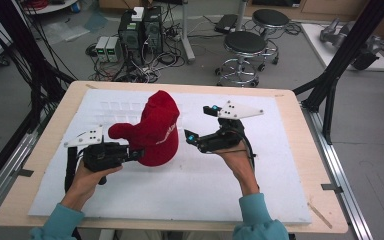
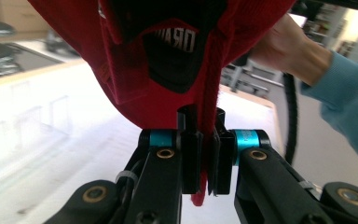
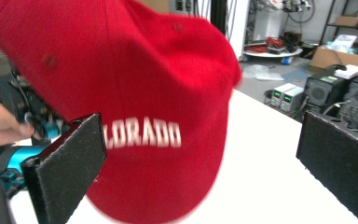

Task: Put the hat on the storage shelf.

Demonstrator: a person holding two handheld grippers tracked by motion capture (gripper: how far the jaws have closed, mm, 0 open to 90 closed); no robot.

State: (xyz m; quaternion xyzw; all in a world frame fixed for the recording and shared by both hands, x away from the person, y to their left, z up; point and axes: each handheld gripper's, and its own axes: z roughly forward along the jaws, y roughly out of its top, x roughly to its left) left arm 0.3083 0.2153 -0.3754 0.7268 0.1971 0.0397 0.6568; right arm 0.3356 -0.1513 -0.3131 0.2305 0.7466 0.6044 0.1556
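A red baseball cap (image 1: 156, 131) with white lettering ending in "LORADO" is held up over the white foam mat (image 1: 130, 195) that covers the wooden table (image 1: 300, 125), approx. at the mat's centre, w/ its crown up and its open side facing the left gripper (image 1: 139, 154). The left gripper has its jaws closed tight on the cap's lower edge; in the left gripper view the red fabric is pinched between the two black pads (image 2: 191, 154) and a bit of it hangs below them. The inside of the cap (image 2: 177, 51) is dark, w/ a label, and I see nothing in it. The right gripper (image 1: 202, 123) is wide open, holding nothing, just beside the cap's lettered side but apart from it; in its own view the two rough pads (image 3: 70, 163) stand far apart w/ the cap (image 3: 135, 84) between and behind them. On the floor beyond the table are two black stools (image 1: 245, 45) and computer boxes (image 1: 140, 30) w/ cables.
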